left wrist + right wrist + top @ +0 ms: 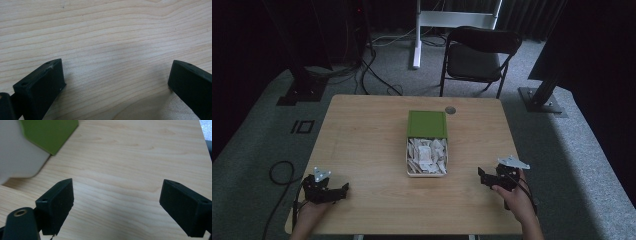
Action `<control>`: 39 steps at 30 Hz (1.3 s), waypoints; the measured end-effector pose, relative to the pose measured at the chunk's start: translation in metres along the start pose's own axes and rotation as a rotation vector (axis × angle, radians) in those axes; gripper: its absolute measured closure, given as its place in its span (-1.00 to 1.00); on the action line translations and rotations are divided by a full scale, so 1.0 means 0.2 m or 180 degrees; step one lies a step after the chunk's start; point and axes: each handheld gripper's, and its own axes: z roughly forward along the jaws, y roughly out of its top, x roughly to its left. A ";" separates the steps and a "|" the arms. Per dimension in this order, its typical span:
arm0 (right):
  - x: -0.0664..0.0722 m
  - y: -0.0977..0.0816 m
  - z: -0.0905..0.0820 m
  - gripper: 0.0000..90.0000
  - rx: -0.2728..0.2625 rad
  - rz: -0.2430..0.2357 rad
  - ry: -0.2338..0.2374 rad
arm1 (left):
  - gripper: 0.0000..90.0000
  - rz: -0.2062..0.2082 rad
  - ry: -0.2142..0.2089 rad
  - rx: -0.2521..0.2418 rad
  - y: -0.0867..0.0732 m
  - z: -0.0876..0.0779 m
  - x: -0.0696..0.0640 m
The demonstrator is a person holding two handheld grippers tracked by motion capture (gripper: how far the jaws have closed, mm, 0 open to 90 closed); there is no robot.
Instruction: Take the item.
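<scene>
A white box [427,156] full of small white packets sits in the middle of the wooden table [362,145]. Its green lid [427,124] lies against the box's far end. My left gripper [343,190] rests low at the table's near left corner, jaws wide apart over bare wood [112,50], holding nothing. My right gripper [482,176] is at the near right, also open and empty. In the right gripper view the white box wall [20,157] and green lid [50,132] appear at the upper left, beyond the jaws.
A small dark round disc [450,110] lies near the table's far edge. A black folding chair [477,55] stands behind the table. A white stand [452,20] and cables [377,75] are on the grey carpet beyond.
</scene>
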 end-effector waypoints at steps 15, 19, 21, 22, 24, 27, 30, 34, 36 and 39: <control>0.13 0.18 -0.04 -0.73 -0.0151 -0.0198 0.0149 | -0.97 0.0000 -0.0001 0.0002 0.00 0.00 0.00; 0.16 0.22 -0.05 -0.73 -0.0202 -0.0207 0.0191 | -0.97 0.0001 -0.0001 0.0003 0.00 0.00 0.00; 0.20 0.26 -0.06 -0.69 -0.0255 -0.0225 0.0228 | -0.97 0.0001 -0.0001 0.0003 0.00 0.00 0.00; 0.21 0.27 -0.06 -0.69 -0.0268 -0.0236 0.0234 | -0.97 0.0000 -0.0001 0.0003 0.00 0.00 0.00; 0.23 0.29 -0.07 -0.69 -0.0298 -0.0255 0.0274 | -0.97 0.0001 -0.0001 0.0003 0.00 0.00 0.00; 0.27 0.32 -0.07 -0.67 -0.0333 -0.0303 0.0339 | -0.97 0.0000 -0.0001 0.0003 0.00 0.00 0.00; 0.31 0.34 -0.07 -0.67 -0.0357 -0.0323 0.0406 | -0.97 0.0000 -0.0001 0.0003 0.00 0.00 0.00; 0.35 0.37 -0.06 -0.67 -0.0355 -0.0369 0.0491 | -0.97 -0.0002 -0.0001 0.0001 0.00 0.00 0.00; 0.38 0.38 -0.05 -0.63 -0.0352 -0.0421 0.0508 | -0.97 -0.0003 -0.0001 0.0001 0.00 0.00 0.00; 0.41 0.40 -0.05 -0.62 -0.0355 -0.0472 0.0573 | -0.97 -0.0003 -0.0001 0.0000 0.00 0.00 0.00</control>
